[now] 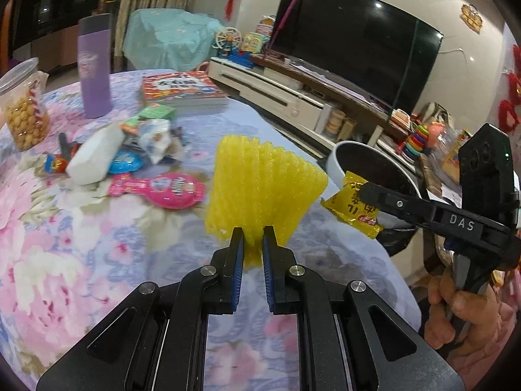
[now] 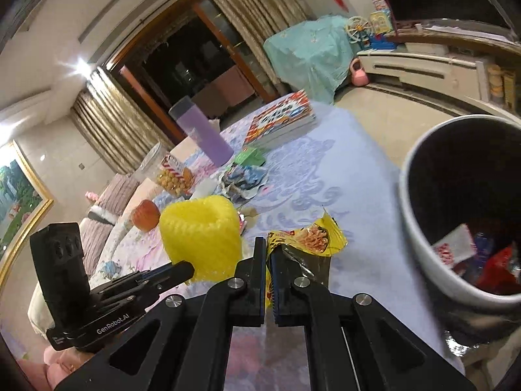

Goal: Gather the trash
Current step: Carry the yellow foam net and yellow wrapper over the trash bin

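My left gripper (image 1: 253,238) is shut on the lower edge of a yellow foam fruit net (image 1: 263,189), which stands up above the flowered tablecloth. In the right wrist view the same foam net (image 2: 202,231) shows as an open tube, with the left gripper (image 2: 187,268) pinching it from the left. My right gripper (image 2: 267,251) is shut on a yellow snack wrapper (image 2: 309,234). From the left wrist view that wrapper (image 1: 350,205) hangs from the right gripper (image 1: 366,190) beside the white trash bin (image 1: 335,159). The bin (image 2: 420,228) has a dark liner and several wrappers inside.
More wrappers lie in a pile (image 1: 130,150) on the table, among them a pink packet (image 1: 159,189) and a white bag (image 1: 94,153). A purple tumbler (image 1: 94,65), a snack jar (image 1: 22,107) and a stack of books (image 1: 182,91) stand further back. A TV console (image 1: 293,97) lies beyond the table edge.
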The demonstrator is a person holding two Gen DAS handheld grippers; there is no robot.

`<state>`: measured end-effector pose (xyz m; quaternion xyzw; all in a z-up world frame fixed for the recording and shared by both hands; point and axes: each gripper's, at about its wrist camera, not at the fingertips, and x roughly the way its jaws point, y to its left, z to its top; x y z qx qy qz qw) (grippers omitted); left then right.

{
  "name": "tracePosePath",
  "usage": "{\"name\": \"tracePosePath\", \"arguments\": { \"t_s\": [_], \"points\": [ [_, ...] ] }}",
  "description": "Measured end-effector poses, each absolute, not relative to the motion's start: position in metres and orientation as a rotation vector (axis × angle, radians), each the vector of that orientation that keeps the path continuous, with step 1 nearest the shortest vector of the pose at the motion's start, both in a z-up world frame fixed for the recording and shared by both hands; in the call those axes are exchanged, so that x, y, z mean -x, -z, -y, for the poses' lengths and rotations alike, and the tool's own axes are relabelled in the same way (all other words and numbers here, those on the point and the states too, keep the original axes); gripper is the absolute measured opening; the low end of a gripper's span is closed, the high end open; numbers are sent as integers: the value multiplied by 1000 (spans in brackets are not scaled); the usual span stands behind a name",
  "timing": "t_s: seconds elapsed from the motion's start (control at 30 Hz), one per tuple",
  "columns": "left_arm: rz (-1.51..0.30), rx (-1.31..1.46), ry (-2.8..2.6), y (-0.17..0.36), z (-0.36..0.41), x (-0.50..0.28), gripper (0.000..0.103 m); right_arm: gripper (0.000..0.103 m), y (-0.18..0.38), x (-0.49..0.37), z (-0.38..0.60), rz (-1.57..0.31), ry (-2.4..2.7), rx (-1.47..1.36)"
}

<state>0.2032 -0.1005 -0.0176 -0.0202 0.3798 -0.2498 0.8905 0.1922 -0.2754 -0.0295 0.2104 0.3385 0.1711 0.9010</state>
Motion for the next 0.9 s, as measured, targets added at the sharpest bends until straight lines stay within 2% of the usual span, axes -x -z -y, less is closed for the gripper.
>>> {"name": "tracePosePath", "arguments": {
  "t_s": [0.9],
  "points": [
    [-806,-107,668,2,223,-198,10,2,17,-147,380,-598,-178,-520]
  ]
}}
